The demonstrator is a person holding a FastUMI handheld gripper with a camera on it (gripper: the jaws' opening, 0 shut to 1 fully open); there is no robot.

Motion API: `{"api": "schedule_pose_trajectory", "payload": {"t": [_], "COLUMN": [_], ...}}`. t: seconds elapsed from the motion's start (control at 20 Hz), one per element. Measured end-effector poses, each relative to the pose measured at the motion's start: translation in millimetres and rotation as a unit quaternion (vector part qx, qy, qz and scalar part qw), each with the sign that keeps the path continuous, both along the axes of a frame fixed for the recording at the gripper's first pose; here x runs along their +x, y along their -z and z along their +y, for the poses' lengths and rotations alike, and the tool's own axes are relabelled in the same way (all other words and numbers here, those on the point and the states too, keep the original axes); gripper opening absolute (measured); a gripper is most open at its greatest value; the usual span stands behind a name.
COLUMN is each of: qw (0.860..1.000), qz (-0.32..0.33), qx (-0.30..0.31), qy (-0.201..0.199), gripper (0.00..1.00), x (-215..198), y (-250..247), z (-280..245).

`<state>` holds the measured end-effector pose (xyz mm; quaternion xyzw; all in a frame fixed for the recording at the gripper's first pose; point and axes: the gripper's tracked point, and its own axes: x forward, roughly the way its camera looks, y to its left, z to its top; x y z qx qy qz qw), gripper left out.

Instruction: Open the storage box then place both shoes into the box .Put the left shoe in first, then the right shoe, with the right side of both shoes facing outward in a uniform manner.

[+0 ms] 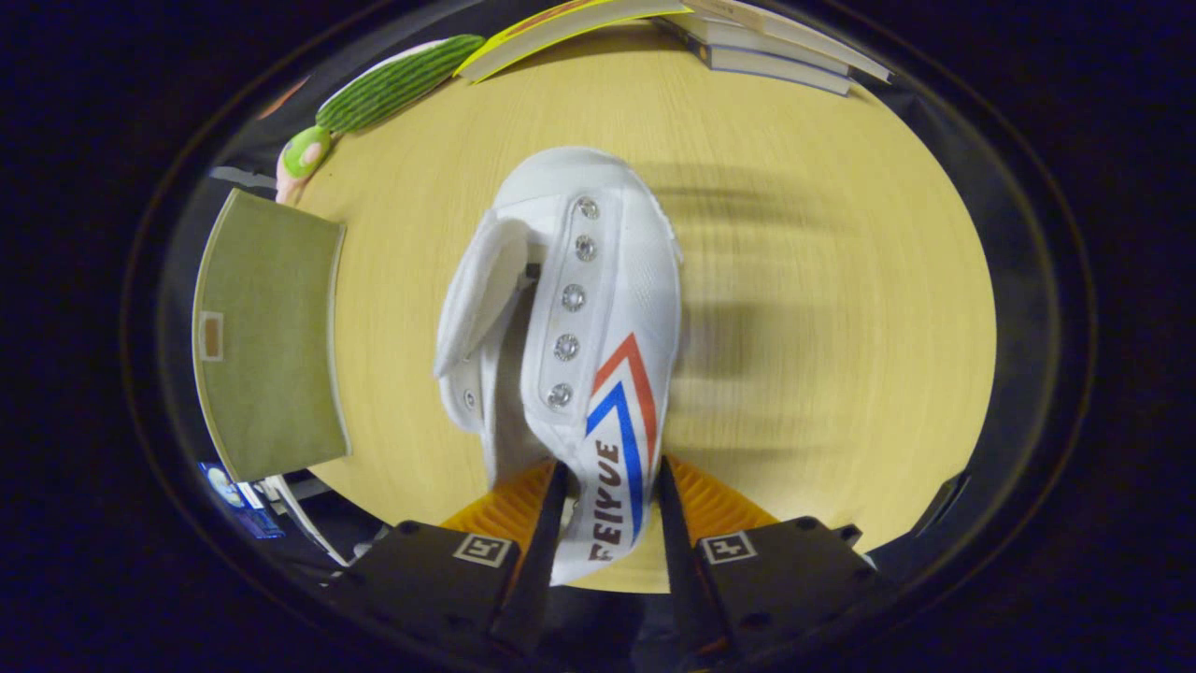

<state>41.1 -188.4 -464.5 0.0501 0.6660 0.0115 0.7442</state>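
Grip: the gripper (607, 509) is closed on the heel side of the white shoe (570, 327), one finger on each side; the shoe hangs toe-away above the wooden surface (822, 280).
Box: the green box (271, 336) sits left of the shoe.
Doing it well: I'd keep the squeeze firm and carry it level, striped side outward.
Hard to tell: blur; left or right shoe unclear; box opening unseen.

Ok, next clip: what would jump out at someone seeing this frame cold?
The white canvas sneaker with red and blue chevrons, clamped at its heel side between the gripper fingers and stretching ahead over the wooden table. Next, the olive-green storage box off to the left, then the green plush toy and stacked books at the table's far edge.
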Motion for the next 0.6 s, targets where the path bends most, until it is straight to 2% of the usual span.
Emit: {"api": "schedule_pose_trajectory", "payload": {"t": [0.05,0.1,0.15,0.25,0.45,0.6], "qw": [1.000,1.000,1.000,0.999,0.997,0.994], "qz": [-0.001,0.000,0.002,0.002,-0.009,-0.006], "qx": [0.004,0.011,0.021,0.040,0.062,0.091], "qy": [0.004,0.008,0.015,0.031,0.042,0.051], "gripper": [0.47,0.42,0.31,0.21,0.10,0.10], "x": [0,1,1,-1,-1,2], "y": [-1,0,0,-6,-11,-12], "z": [-3,-4,-1,7,3,9]}}
